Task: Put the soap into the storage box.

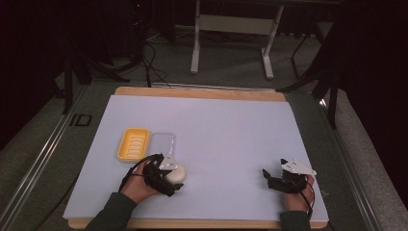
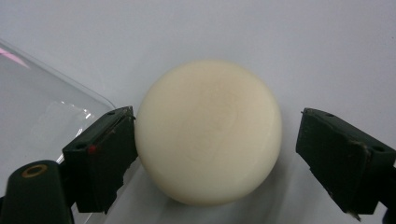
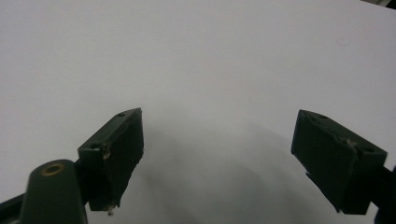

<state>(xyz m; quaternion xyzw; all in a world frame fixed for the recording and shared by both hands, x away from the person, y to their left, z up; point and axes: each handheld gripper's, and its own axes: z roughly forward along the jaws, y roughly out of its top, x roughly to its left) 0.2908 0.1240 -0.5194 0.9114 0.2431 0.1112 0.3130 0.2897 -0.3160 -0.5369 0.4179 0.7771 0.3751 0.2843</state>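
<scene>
A cream, rounded bar of soap (image 1: 178, 173) (image 2: 208, 130) lies on the white mat near the front left. My left gripper (image 1: 173, 178) (image 2: 217, 140) is open around it: the left jaw rests against the soap's side and a gap remains at the right jaw. A yellow ribbed soap dish (image 1: 133, 143) sits just beyond, with a clear plastic lid (image 1: 162, 144) (image 2: 42, 107) lying beside it. My right gripper (image 1: 269, 179) (image 3: 219, 144) rests open at the front right with nothing between its jaws.
A white mat (image 1: 216, 125) covers the wooden table (image 1: 192, 91). Beyond the table's far edge stand metal frame legs (image 1: 195, 48) and cables on a dark floor.
</scene>
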